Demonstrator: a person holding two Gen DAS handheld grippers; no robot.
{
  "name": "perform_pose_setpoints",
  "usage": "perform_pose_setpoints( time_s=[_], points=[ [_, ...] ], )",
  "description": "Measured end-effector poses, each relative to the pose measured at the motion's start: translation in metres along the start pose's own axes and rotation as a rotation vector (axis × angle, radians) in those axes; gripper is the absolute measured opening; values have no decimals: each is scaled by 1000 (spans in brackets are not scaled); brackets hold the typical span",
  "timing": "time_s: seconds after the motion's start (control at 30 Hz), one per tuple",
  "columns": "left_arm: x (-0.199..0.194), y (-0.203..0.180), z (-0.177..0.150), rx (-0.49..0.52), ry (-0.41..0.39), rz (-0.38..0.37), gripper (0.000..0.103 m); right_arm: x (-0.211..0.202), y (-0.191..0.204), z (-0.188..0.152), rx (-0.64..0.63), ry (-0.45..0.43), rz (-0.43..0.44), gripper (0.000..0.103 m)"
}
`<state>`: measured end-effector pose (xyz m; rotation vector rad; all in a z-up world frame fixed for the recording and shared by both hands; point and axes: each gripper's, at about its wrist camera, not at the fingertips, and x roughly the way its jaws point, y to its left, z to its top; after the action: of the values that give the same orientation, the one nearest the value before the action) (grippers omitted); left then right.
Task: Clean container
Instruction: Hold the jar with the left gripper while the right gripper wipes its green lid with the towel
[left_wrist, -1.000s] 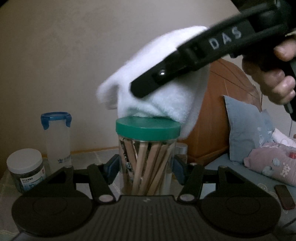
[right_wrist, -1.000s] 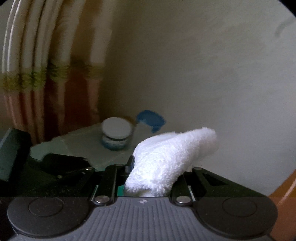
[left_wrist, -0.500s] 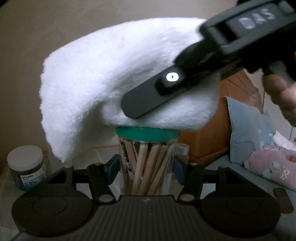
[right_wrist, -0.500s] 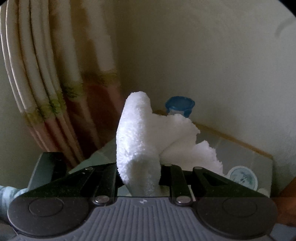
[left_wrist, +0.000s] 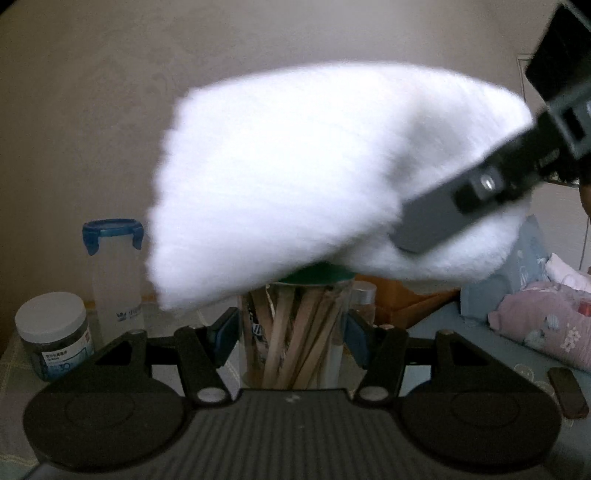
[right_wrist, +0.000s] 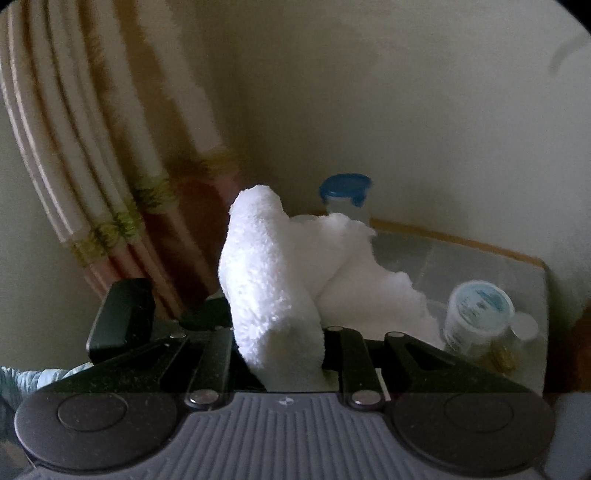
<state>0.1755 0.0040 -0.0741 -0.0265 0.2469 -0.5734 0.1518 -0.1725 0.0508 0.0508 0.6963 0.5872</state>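
Observation:
My left gripper (left_wrist: 291, 334) is shut on a clear jar (left_wrist: 295, 332) full of wooden sticks, its blue pads against the jar's sides. The jar's green lid (left_wrist: 317, 275) is mostly covered by a white cloth (left_wrist: 314, 177) that lies blurred over it. The right gripper (left_wrist: 424, 221) reaches in from the upper right in the left wrist view and holds that cloth. Seen from the right wrist, my right gripper (right_wrist: 277, 354) is shut on the white cloth (right_wrist: 273, 288), which bulges up between the fingers and hides the jar.
A tall frosted bottle with a blue clip lid (left_wrist: 112, 280) and a short jar with a white lid (left_wrist: 53, 332) stand at the left on the table (right_wrist: 480, 266). A striped curtain (right_wrist: 92, 166) hangs left. Pillows (left_wrist: 543, 321) lie at the right.
The cloth has swept across the jar's lid, swinging wider to the left and nearer to the left camera. The right gripper has drawn back toward the upper right. The left gripper keeps still.

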Motion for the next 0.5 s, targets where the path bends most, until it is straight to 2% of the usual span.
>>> perform_pose_setpoints(
  time_s=[0.27,0.37,0.5],
  points=[
    [1,2,0,-6,4,0,60,-5,-34,-23,158,6,-111,22],
    [0,2,0,-11,5,-2,60,-19,-43,-27,191,-18,-158,22],
    [5,7,0,-12,3,-2,60,-19,-35,-8,127,-60,-175,22]
  ],
)
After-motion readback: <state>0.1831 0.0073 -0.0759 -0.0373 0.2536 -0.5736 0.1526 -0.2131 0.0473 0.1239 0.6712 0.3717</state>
